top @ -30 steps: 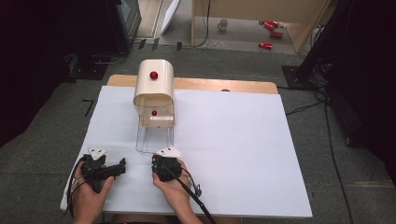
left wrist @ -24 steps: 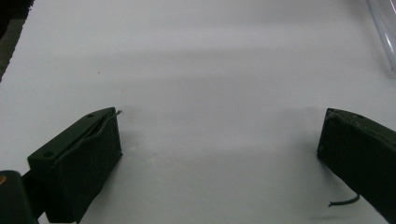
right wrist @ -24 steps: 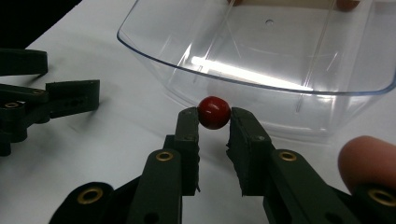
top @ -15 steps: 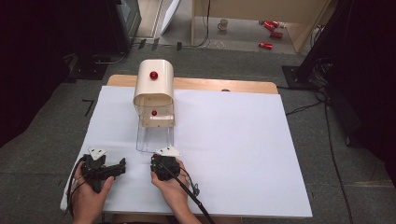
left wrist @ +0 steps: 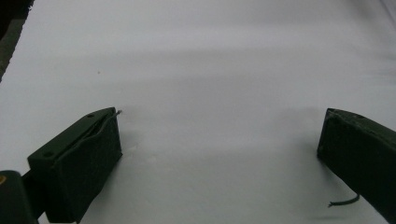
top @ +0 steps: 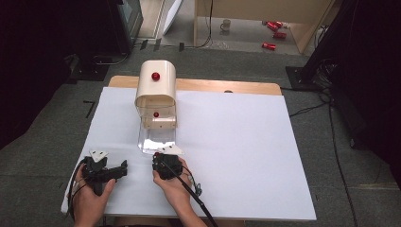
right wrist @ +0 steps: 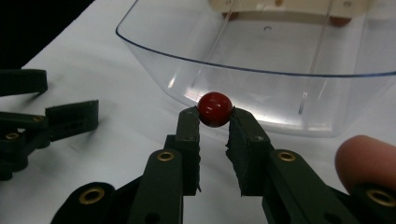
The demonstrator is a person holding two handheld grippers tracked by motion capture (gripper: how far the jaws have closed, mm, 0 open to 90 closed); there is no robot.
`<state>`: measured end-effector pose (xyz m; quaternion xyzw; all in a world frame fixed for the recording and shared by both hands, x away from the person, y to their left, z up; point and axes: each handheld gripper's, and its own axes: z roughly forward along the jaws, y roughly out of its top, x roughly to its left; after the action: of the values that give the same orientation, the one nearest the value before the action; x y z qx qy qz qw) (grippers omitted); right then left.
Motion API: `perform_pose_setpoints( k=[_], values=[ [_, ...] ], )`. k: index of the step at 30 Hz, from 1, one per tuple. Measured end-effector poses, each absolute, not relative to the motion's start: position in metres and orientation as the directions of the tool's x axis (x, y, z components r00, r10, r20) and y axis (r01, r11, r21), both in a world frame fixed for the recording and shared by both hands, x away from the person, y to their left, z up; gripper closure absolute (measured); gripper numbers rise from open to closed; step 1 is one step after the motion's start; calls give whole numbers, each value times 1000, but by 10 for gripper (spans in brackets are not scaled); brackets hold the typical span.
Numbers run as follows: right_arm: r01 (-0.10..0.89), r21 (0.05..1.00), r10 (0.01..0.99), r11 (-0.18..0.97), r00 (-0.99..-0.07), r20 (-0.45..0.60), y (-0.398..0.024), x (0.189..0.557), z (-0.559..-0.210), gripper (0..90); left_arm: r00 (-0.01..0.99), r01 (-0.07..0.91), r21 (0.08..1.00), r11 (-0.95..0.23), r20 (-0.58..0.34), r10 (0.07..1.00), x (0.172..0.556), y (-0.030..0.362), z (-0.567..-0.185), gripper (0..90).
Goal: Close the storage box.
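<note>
Glossy red ball (right wrist: 215, 108) pinched in right gripper (right wrist: 214, 122), clear tray (right wrist: 261, 70) behind cut off, left gripper (left wrist: 219, 140) wide apart.

A glossy red ball (right wrist: 215, 108) between black gripper jaws, against a clear plastic tray (right wrist: 154, 51) and plain white tabletop (top: 236, 142).

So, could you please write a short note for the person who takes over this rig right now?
Right gripper: shut on the small red ball, held at the jaw tips just outside the near rim of the clear plastic tray.
Left gripper: open, holding nothing, low over the white table cover.
The tray sticks out from the cream rounded box.
Done: ball gripped.
Left: probably to put the ball into the tray or the box.
</note>
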<state>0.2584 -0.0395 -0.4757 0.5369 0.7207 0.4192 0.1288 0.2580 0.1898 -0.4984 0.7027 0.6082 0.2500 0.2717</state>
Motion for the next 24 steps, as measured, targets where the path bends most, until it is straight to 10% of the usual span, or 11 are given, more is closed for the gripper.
perform_pose_setpoints(
  k=[24],
  values=[
    [669,741,890,58,-370,265,-41,303,-465,753,135,719,686,-113,21,991,258,190,-498,0]
  ],
)
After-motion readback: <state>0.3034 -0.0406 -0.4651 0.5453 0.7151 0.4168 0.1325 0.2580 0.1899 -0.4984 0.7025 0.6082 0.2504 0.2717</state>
